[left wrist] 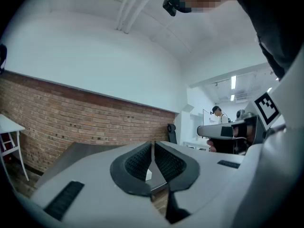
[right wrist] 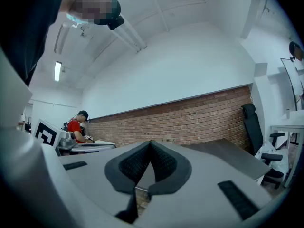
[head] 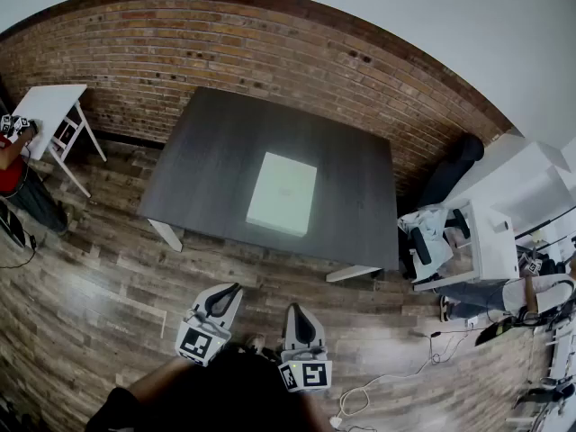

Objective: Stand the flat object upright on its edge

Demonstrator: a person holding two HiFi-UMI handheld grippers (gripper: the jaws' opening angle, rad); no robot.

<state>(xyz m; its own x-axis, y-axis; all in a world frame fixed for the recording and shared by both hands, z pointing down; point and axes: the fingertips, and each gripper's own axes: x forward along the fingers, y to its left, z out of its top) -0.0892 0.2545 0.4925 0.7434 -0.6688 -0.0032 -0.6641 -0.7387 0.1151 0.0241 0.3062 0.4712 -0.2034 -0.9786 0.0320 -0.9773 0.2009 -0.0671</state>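
A flat white rectangular object [head: 283, 193] lies flat near the middle of a dark table [head: 216, 142]. In the head view my left gripper [head: 230, 289] and right gripper [head: 292, 310] hang low over the wood floor, well short of the table's near edge, both pointing toward it. Each is shut with nothing between its jaws. In the left gripper view the left gripper [left wrist: 153, 145] shows its black pads touching, with a sliver of the white object [left wrist: 148, 175] in the gap below. In the right gripper view the right gripper [right wrist: 150, 143] has its pads pressed together too.
A brick wall [head: 270, 52] runs behind the table. A small white table [head: 49, 106] and a person in red [head: 11, 165] are at the left. White desks [head: 504, 232], a black chair [head: 454, 169] and floor cables [head: 378, 390] crowd the right side.
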